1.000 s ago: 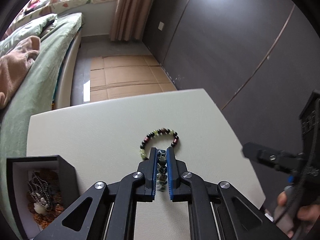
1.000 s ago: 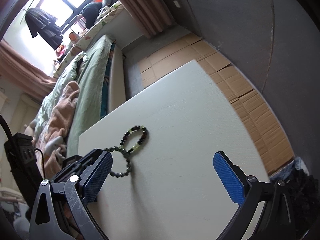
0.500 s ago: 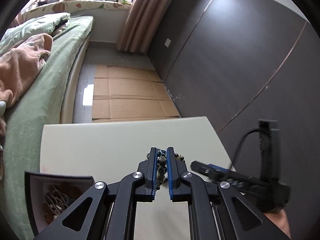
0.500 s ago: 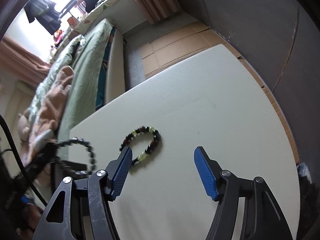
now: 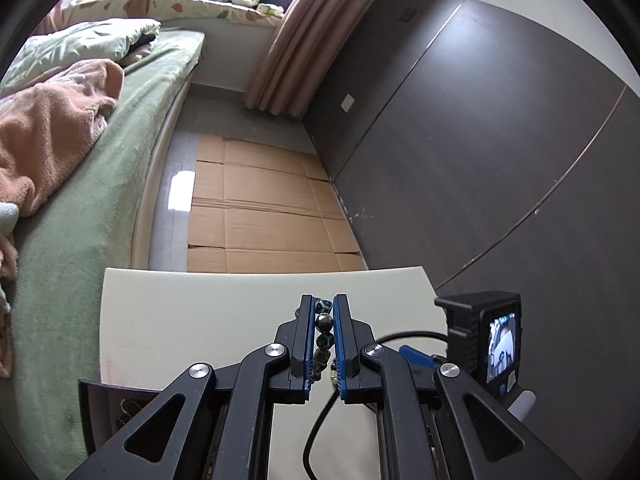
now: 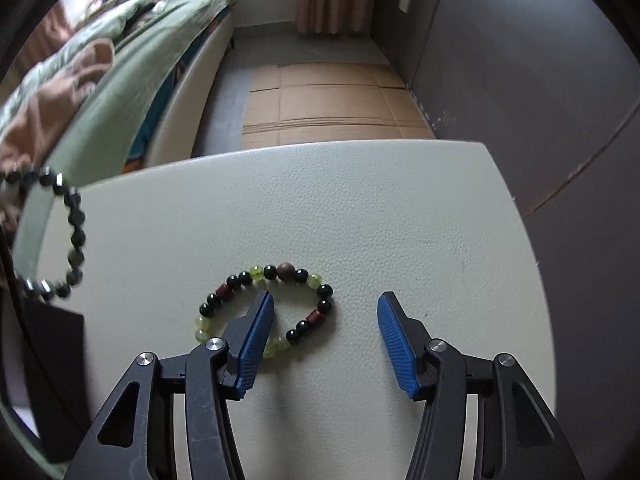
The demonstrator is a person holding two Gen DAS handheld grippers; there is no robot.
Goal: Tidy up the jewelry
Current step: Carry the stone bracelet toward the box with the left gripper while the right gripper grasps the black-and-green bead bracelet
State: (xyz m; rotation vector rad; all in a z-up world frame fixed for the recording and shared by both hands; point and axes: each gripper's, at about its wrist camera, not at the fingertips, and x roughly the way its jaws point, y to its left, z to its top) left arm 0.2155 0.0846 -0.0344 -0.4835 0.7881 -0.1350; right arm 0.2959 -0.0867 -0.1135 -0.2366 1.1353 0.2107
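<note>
My left gripper is shut on a dark beaded bracelet and holds it in the air above the table; the same bracelet hangs at the left edge of the right wrist view. A second bracelet of green, black and red-brown beads lies flat on the pale table. My right gripper is open just above it, with the left fingertip inside the loop and the right one on bare table beyond it. A black jewelry box stands at the table's near left.
The right gripper's body and camera unit with its cable is beside my left gripper. Beyond the table are a cardboard-covered floor, a green bed on the left and a dark wall on the right.
My left gripper has lifted the dark bracelet off the table and moved back toward the box. My right gripper has moved in over the green-black bracelet and narrowed its opening.
</note>
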